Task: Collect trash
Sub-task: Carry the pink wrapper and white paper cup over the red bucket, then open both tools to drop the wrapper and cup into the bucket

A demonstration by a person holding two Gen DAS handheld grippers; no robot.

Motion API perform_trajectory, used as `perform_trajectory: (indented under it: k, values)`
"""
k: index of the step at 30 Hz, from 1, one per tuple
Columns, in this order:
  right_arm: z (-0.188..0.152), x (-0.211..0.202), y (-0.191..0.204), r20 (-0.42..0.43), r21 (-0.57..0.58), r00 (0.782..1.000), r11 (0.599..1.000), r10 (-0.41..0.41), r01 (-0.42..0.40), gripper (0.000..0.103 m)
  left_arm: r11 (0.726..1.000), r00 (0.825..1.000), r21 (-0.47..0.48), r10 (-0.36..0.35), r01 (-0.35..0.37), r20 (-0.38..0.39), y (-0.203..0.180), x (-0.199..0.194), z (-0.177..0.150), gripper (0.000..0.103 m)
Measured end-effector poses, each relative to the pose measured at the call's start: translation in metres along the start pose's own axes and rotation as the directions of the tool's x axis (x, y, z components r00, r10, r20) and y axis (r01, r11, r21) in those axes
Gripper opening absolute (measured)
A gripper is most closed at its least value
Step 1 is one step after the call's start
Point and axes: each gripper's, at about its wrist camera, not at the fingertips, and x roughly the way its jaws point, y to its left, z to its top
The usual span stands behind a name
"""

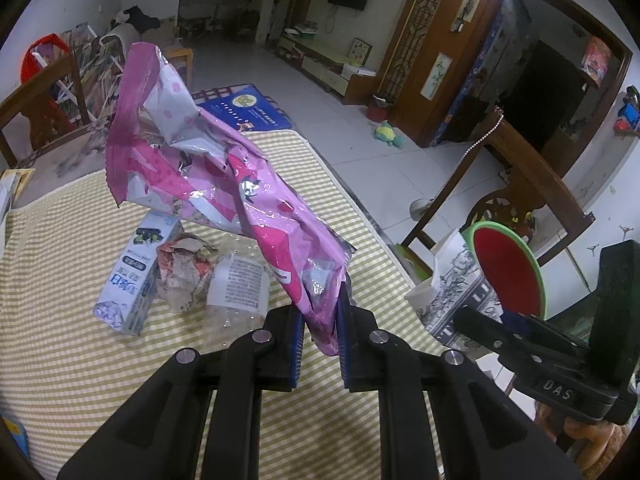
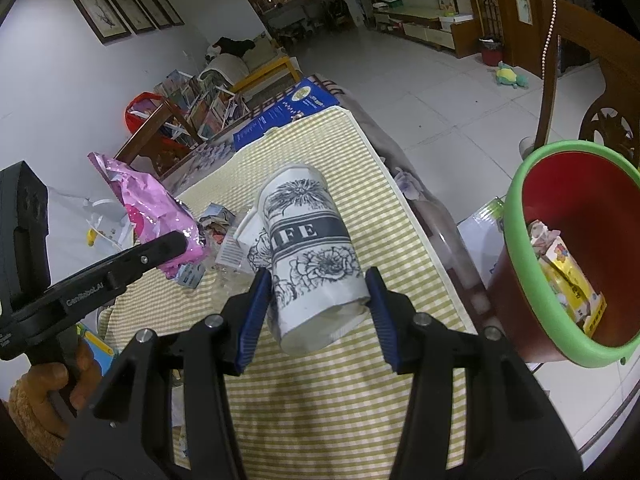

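My left gripper point(image 1: 320, 336) is shut on the lower end of a crumpled pink snack wrapper point(image 1: 224, 168), which stands up above the striped tablecloth point(image 1: 80, 360). My right gripper point(image 2: 316, 312) is shut on a white paper cup point(image 2: 308, 248) with black flower print, tilted with its mouth away from me. A red bin with a green rim point(image 2: 560, 248) stands to the right of the table edge, with a yellow carton point(image 2: 568, 276) inside. In the left wrist view the cup point(image 1: 452, 280), the bin point(image 1: 508, 268) and the right gripper point(image 1: 520, 340) show at the right.
On the cloth lie a small milk carton point(image 1: 132, 276), a crumpled paper ball point(image 1: 184, 268) and a clear plastic bottle point(image 1: 236, 288). Wooden chairs point(image 1: 44, 100) stand at the far side and beside the bin point(image 2: 580, 64). A tiled floor lies beyond the table's right edge.
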Motion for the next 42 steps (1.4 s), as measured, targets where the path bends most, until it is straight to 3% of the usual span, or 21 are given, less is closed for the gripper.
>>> perform_trajectory:
  k: [14,24,32,42]
  values:
    - [0.012,-0.025,-0.043,0.051,0.022,0.997,0.998,-0.054,0.053,0.047,0.998,0.999,0.046,-0.053,0.053,-0.014,-0.047,0.018,0.004,0.013]
    - [0.019,-0.062,-0.124,0.116,0.138,0.98,0.98,-0.159,0.142,0.047,0.981,0.99,0.136,-0.128,0.136,-0.065,-0.113,0.046,0.011,0.013]
    - [0.019,-0.087,-0.18,0.142,0.224,0.963,0.955,-0.227,0.192,0.047,0.943,0.963,0.224,-0.214,0.248,-0.165,-0.185,0.083,0.015,0.015]
    - [0.019,-0.113,-0.235,0.173,0.315,0.942,0.922,-0.287,0.223,0.047,0.87,0.918,0.336,-0.269,0.361,-0.29,-0.269,0.123,0.01,0.015]
